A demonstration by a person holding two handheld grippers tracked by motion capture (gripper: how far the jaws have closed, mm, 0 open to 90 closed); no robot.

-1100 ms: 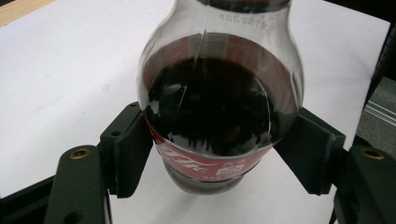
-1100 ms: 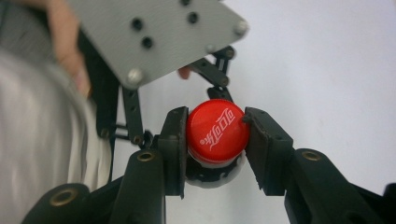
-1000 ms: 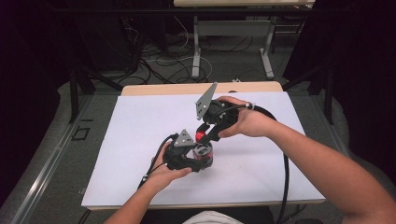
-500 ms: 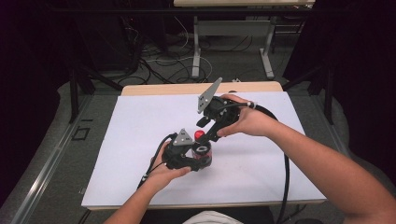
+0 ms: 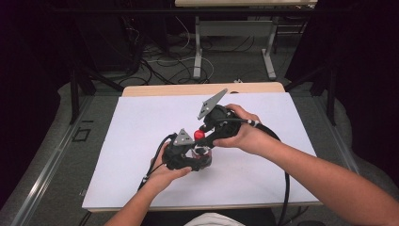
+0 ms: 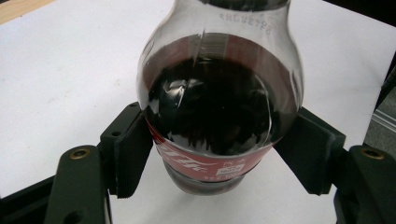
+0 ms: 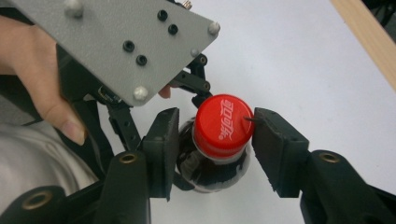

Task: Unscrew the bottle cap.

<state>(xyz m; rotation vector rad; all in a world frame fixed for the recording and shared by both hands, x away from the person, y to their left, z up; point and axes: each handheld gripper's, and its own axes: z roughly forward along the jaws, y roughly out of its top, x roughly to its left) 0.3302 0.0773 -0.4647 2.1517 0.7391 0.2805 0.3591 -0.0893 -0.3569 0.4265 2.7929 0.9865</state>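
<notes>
Cola, dark and nearly black, fills the lower body of a small clear plastic bottle up to about its shoulder, with the glassy upper dome above the liquid line left clear; a red label with white lettering wraps its waist, and a red screw cap with white script closes its neck. The bottle stands upright on the white sheet covering the desk, roughly at the middle of the sheet, close to the person's side. The left tool comes in low from the person's left and is clamped on the bottle's body, its two black pads pressed flat against the label on either side, so the bottle sits squarely between them with its base touching the sheet. The right tool is tilted down over the top from the far right side, its jaws straddling the red cap; they have just been closing, with the cap between them. The right-hand pad sits right at the cap's edge, while the left-hand one stands just beside the bottle's neck with a thin gap showing, so the pads do not yet press on the cap. In the high view the cap shows as a red spot between the two tools, with the left hand low beside the bottle.
</notes>
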